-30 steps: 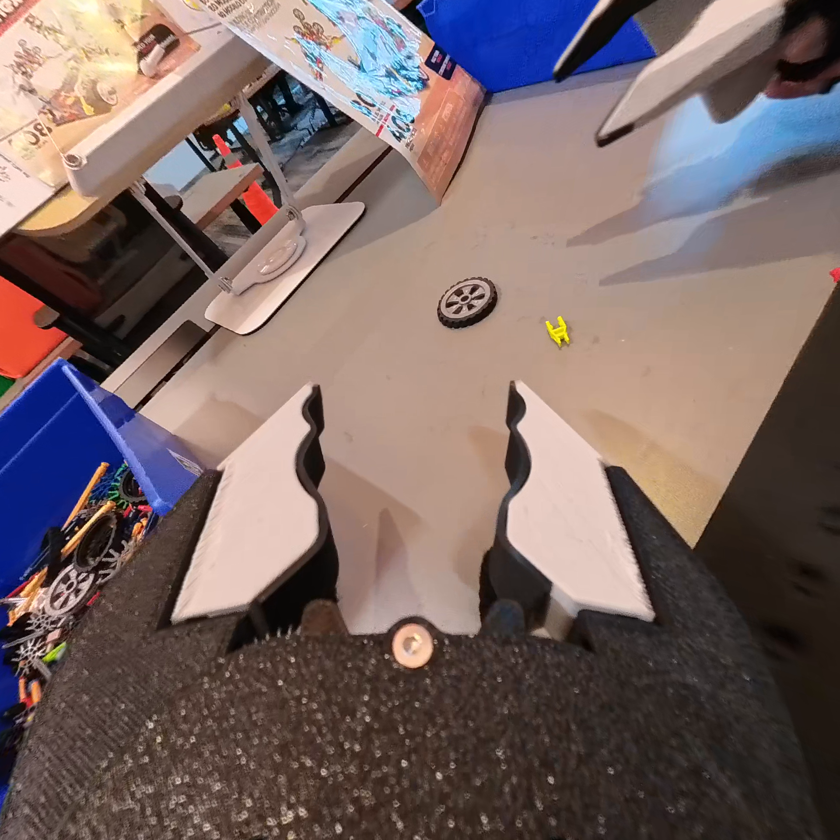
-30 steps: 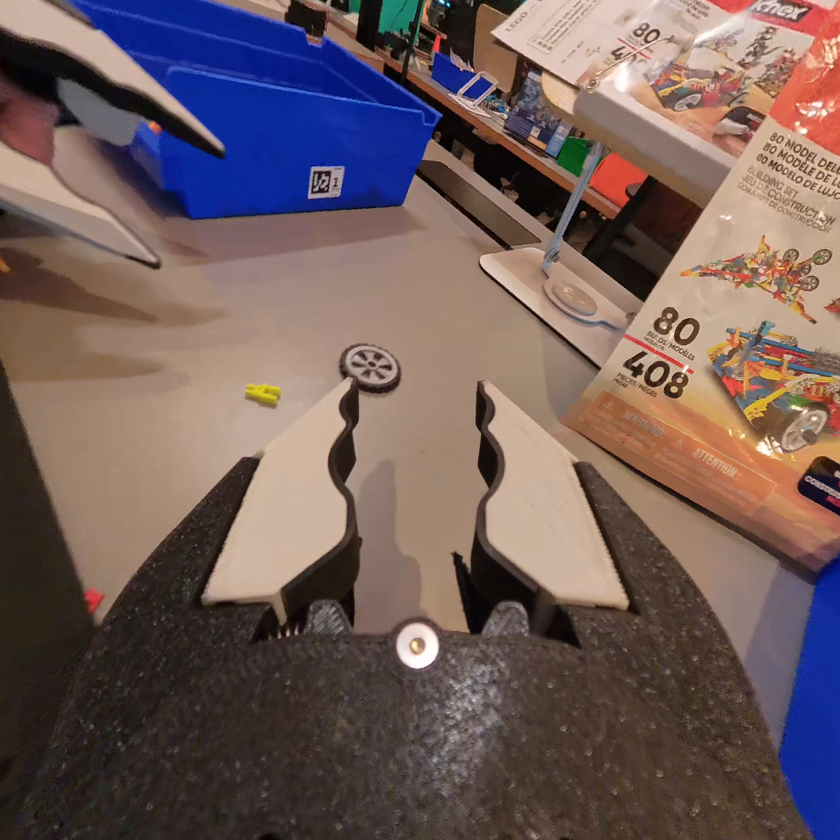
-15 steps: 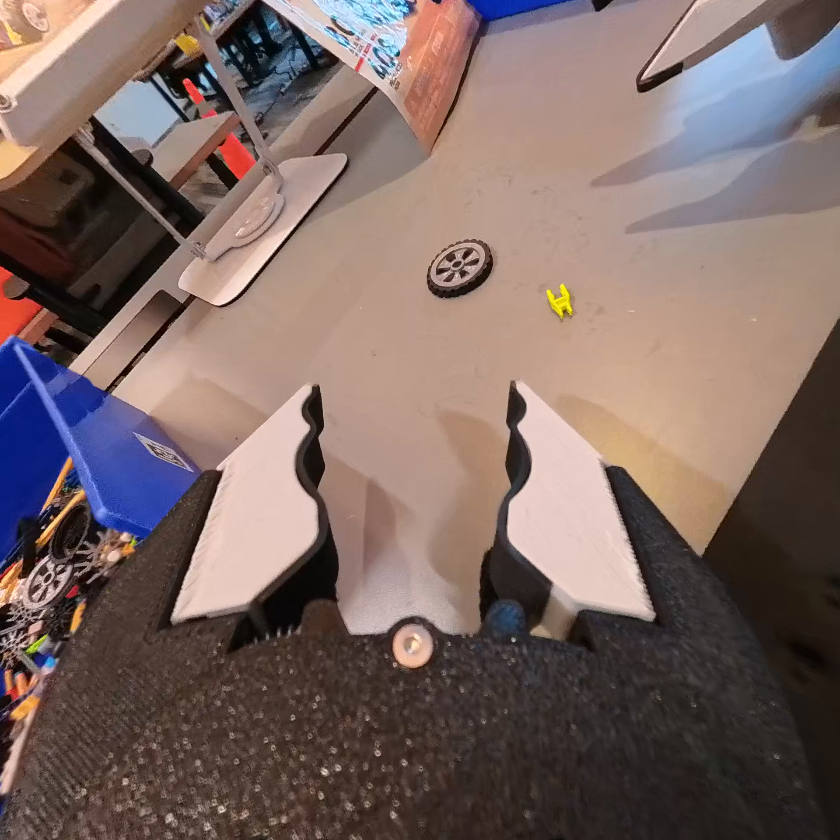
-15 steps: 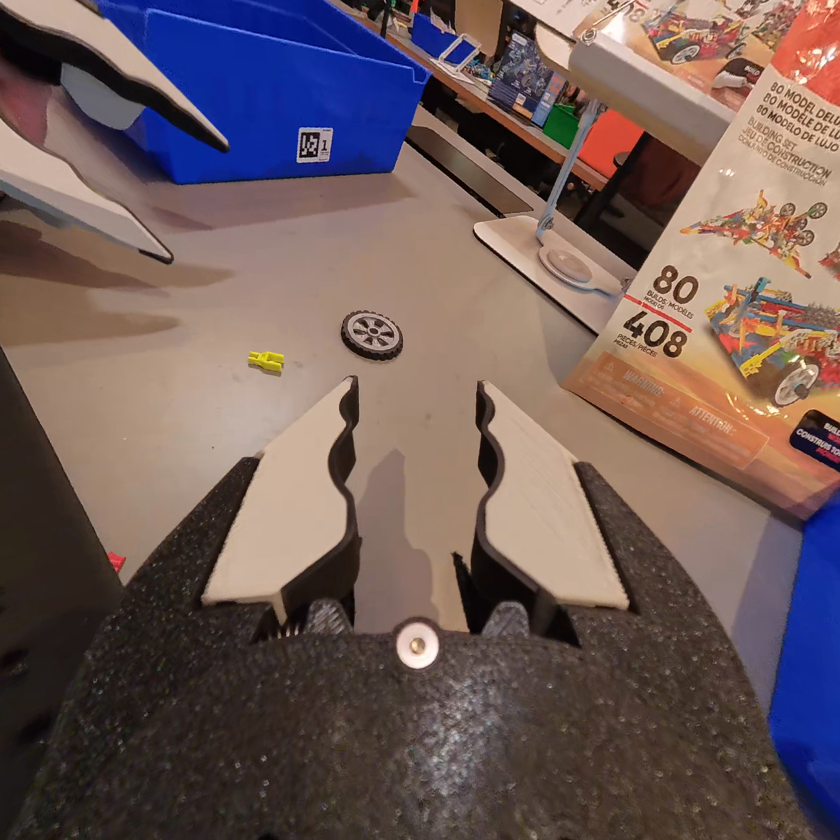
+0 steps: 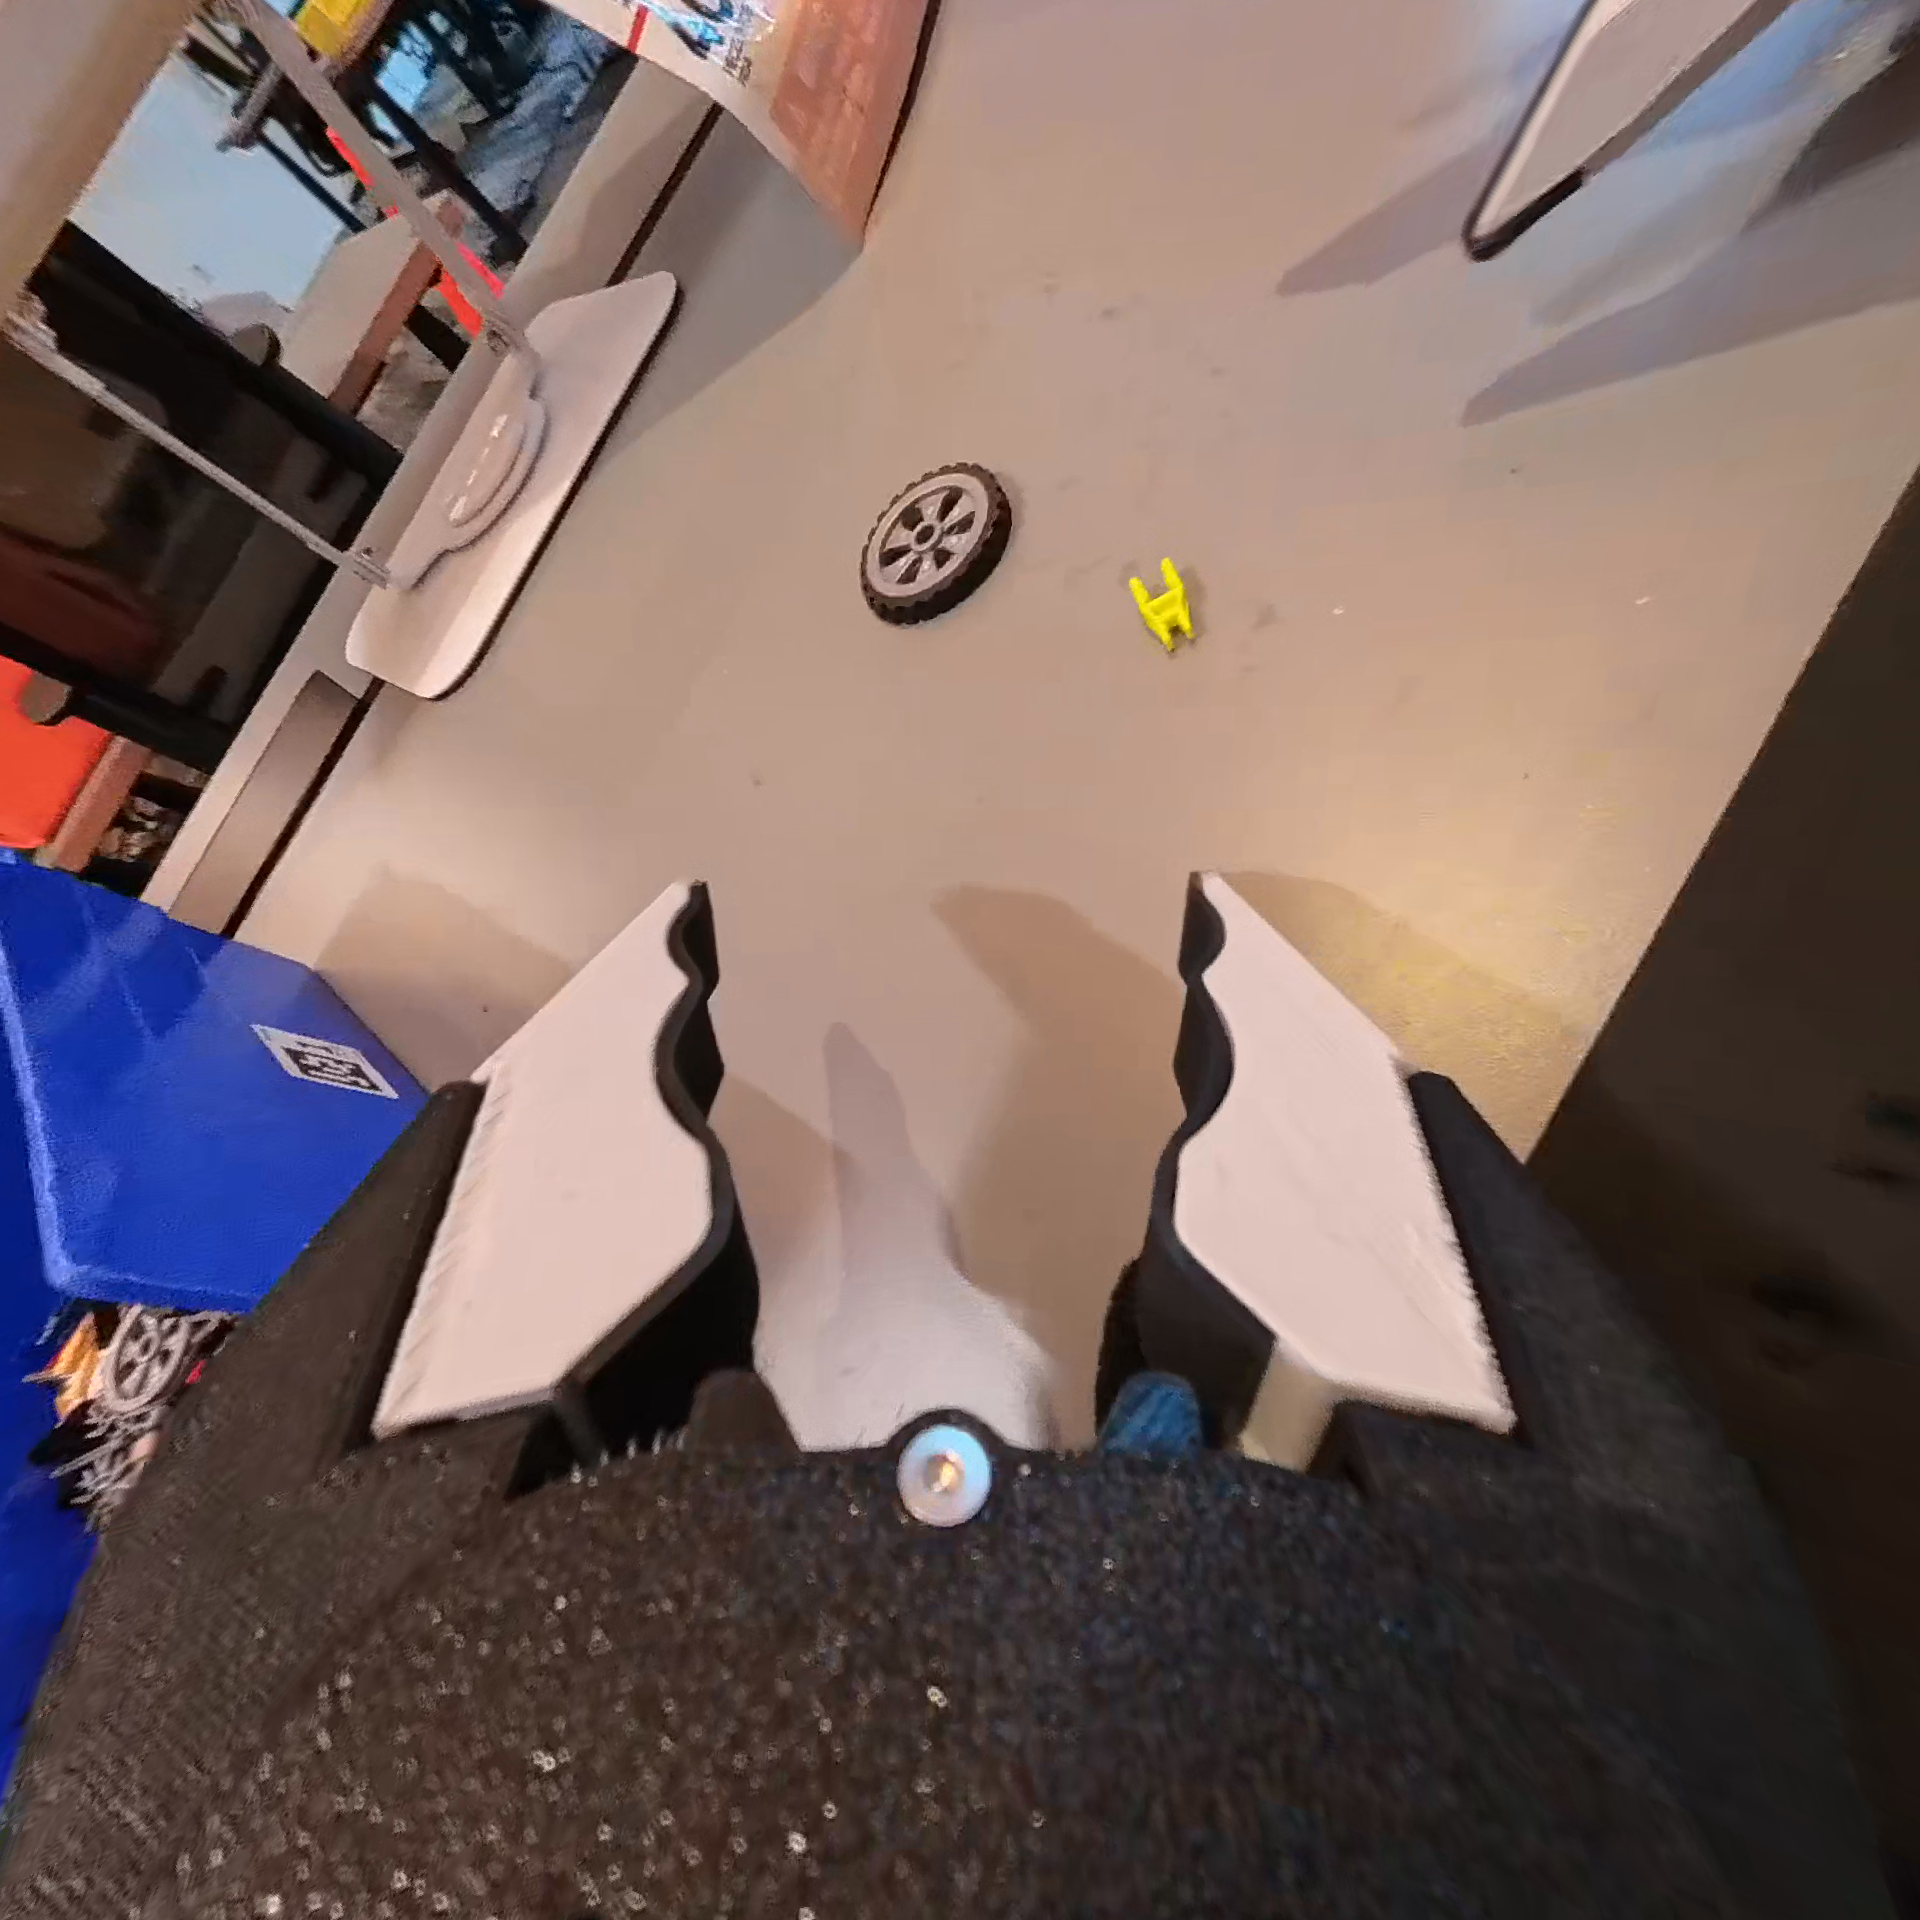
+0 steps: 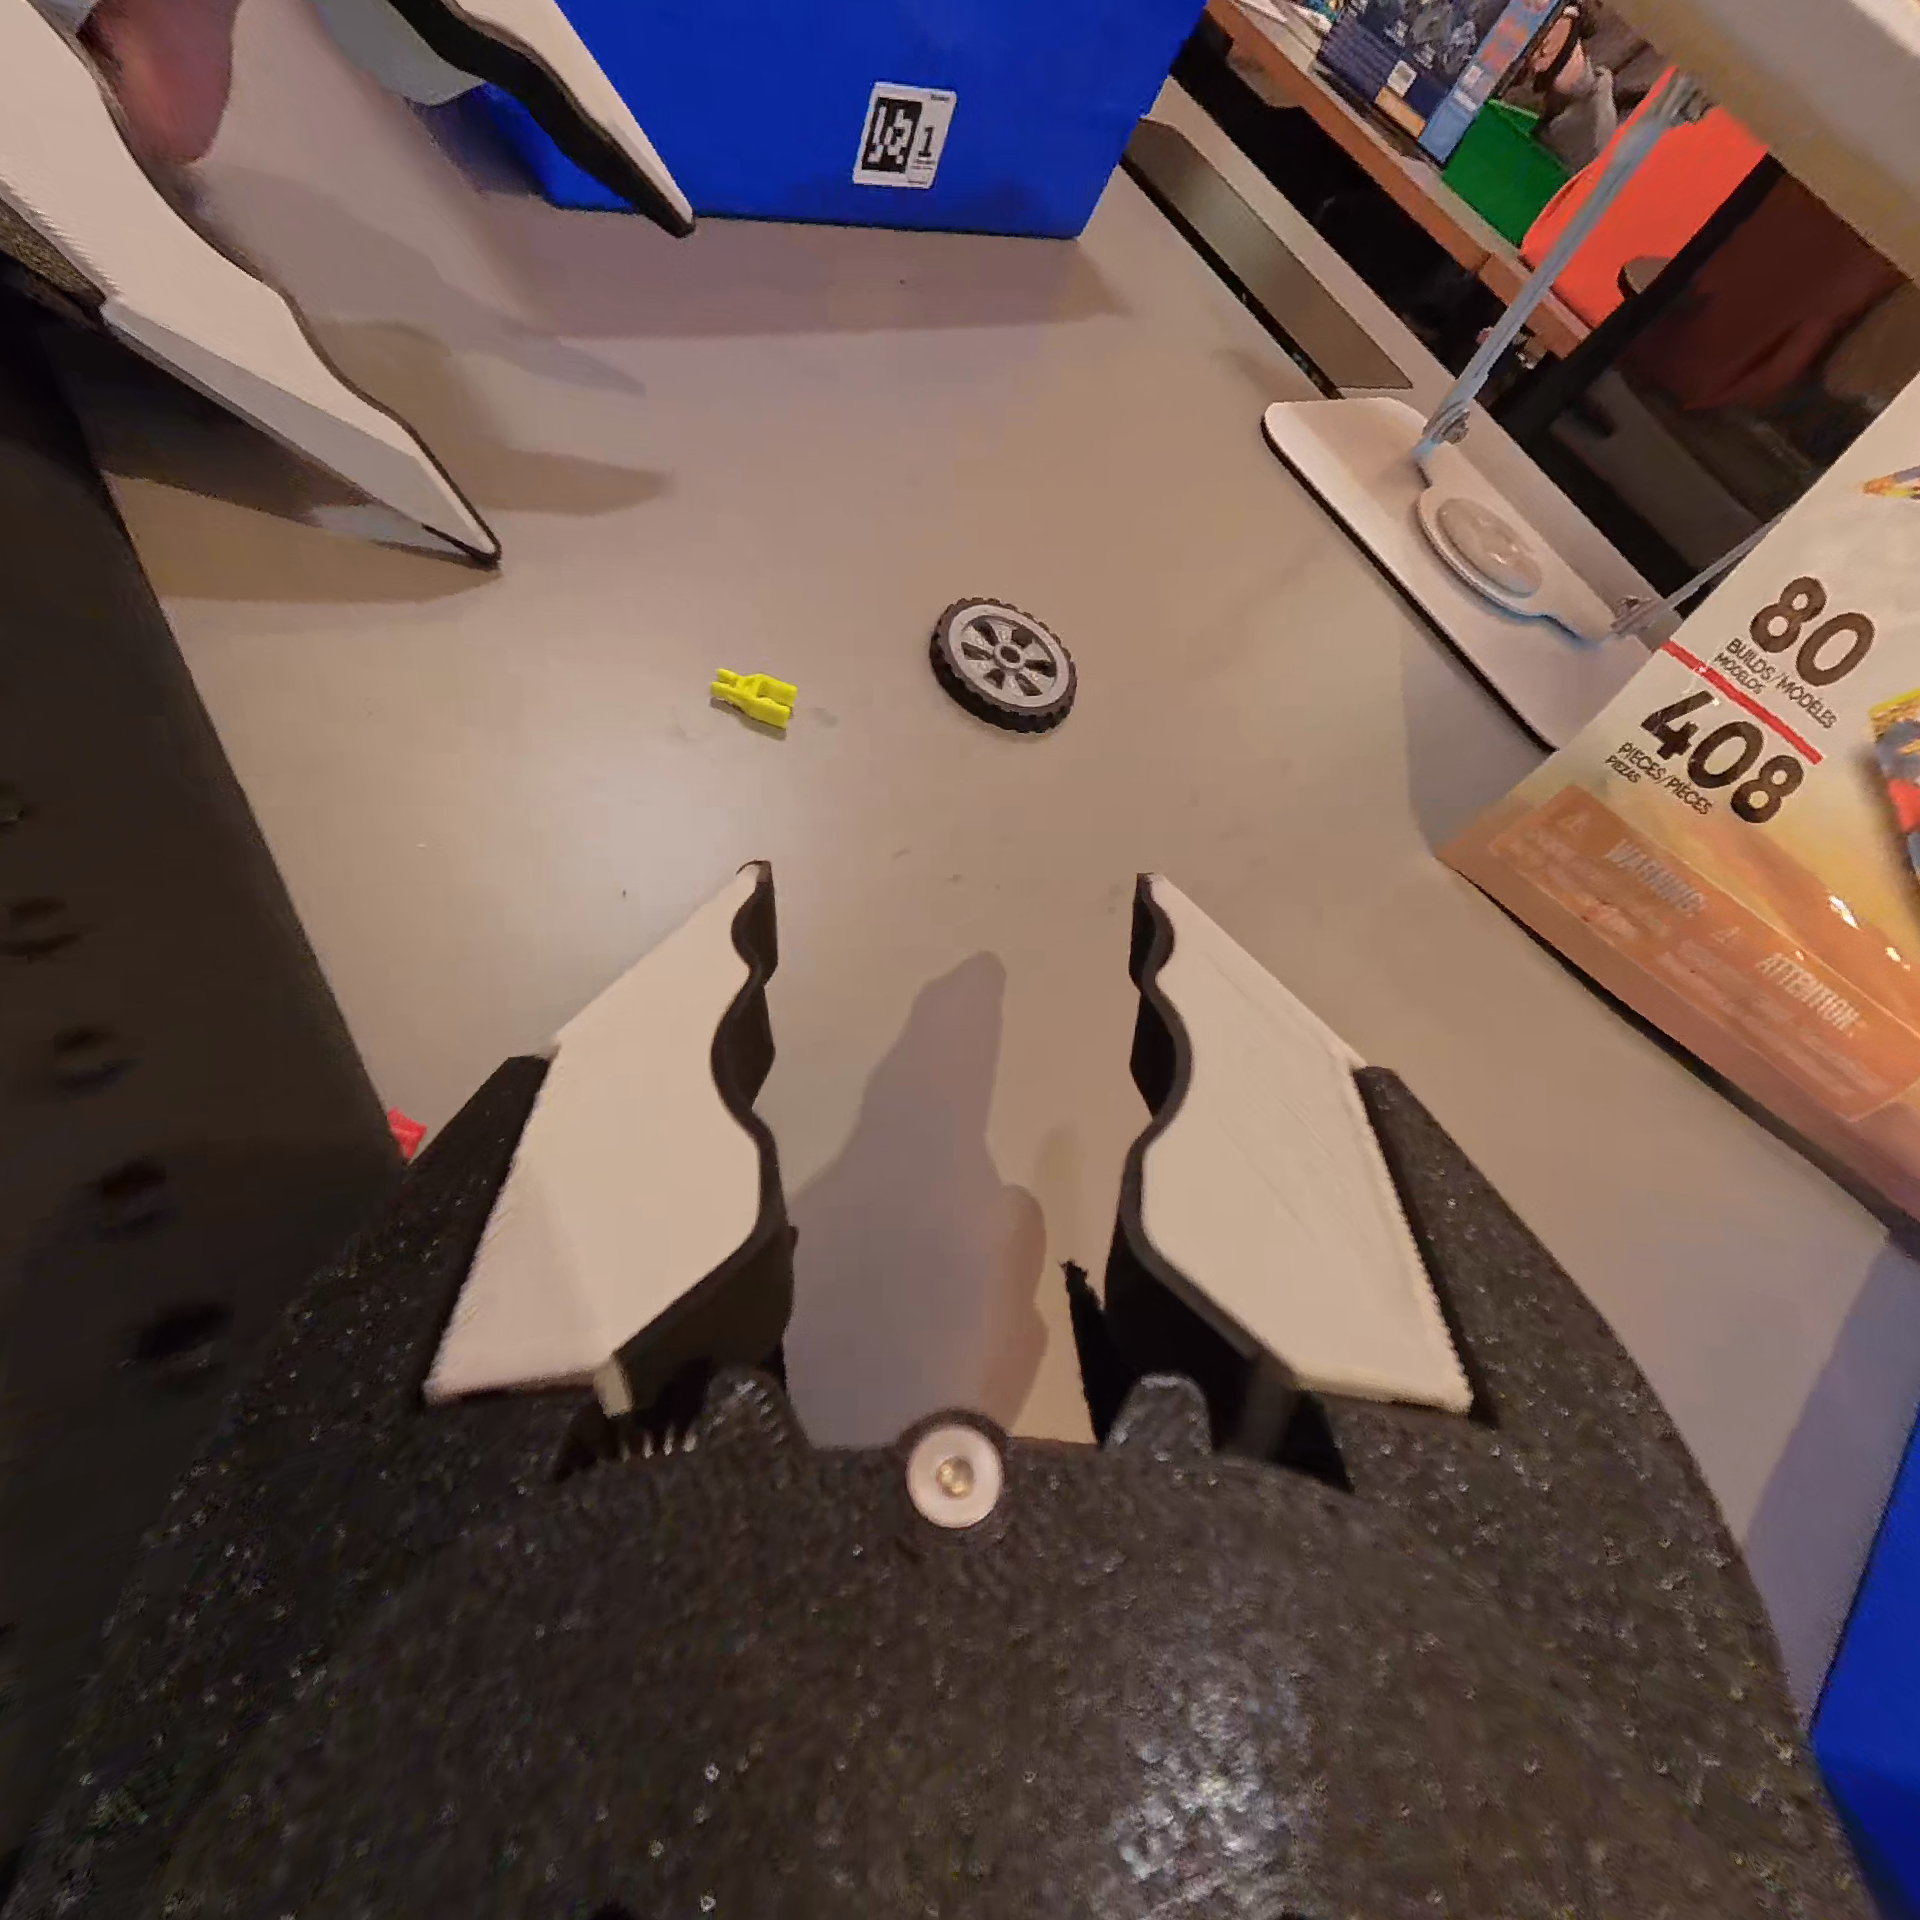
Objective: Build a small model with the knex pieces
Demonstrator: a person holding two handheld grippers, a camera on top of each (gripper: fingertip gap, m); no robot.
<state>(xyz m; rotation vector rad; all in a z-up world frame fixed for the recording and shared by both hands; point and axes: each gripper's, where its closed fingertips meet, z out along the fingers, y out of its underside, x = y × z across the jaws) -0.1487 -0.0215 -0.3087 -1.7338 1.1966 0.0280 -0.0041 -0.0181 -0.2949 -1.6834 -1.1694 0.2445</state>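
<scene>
Lying flat on the grey worktop (image 6: 644, 935), the light, stiff toy wheel (image 6: 1003, 665) (best taken across its rubber rim) is seen ahead of both open, empty grippers (image 6: 951, 883) (image 5: 940, 899), touching neither.

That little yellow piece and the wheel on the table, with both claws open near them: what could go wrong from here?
The yellow piece is tiny and lies flat on the table, so wide fingers might slip over it or flick it away. The wheel also lies flat; closing on its rim could make it skid. The left gripper and the right gripper, both open and empty, point at the same spot from opposite sides, so they could bump each other.
</scene>
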